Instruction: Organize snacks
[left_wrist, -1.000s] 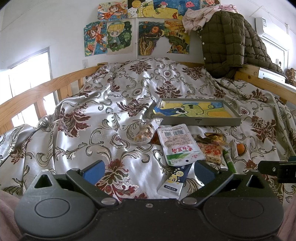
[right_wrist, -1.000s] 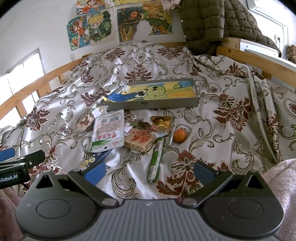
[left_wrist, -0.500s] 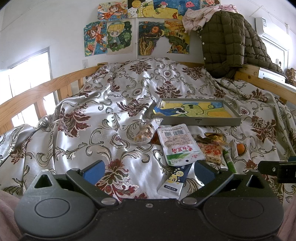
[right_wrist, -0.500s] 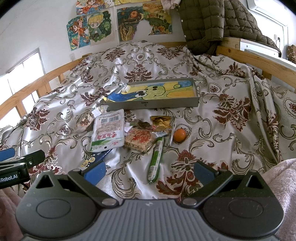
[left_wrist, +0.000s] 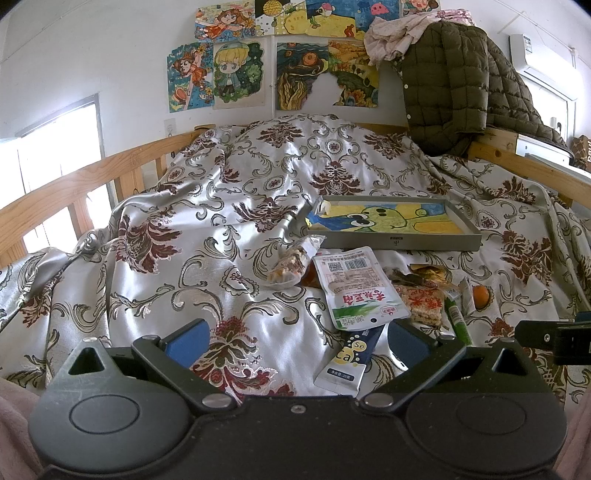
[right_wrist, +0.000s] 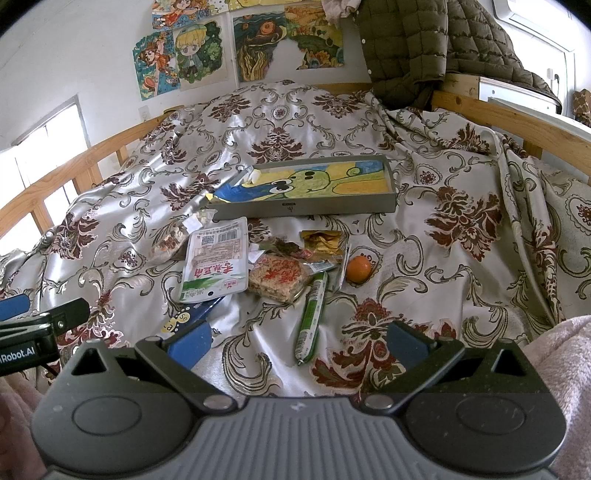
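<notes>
A pile of snacks lies on the patterned bedspread in front of a grey tray (right_wrist: 306, 209) (left_wrist: 395, 242) lined with a frog drawing. A white and green pouch (right_wrist: 216, 265) (left_wrist: 358, 286) overlaps a blue Ca packet (left_wrist: 351, 360) (right_wrist: 184, 318). Beside them sit a rice cracker pack (right_wrist: 279, 277) (left_wrist: 423, 302), a green sausage stick (right_wrist: 312, 315) (left_wrist: 457, 321), a gold wrapper (right_wrist: 320, 240), a clear nut bag (left_wrist: 291, 264) (right_wrist: 170, 242) and a small orange (right_wrist: 358, 268) (left_wrist: 481, 296). My left gripper (left_wrist: 295, 341) and right gripper (right_wrist: 299, 343) both stand open, empty, short of the pile.
Wooden bed rails (left_wrist: 74, 184) (right_wrist: 517, 122) run along both sides. An olive puffer jacket (left_wrist: 454, 85) hangs over the far right corner. Drawings (left_wrist: 280, 55) are taped to the wall behind. A pink fleece sleeve (right_wrist: 565, 354) shows at the right edge.
</notes>
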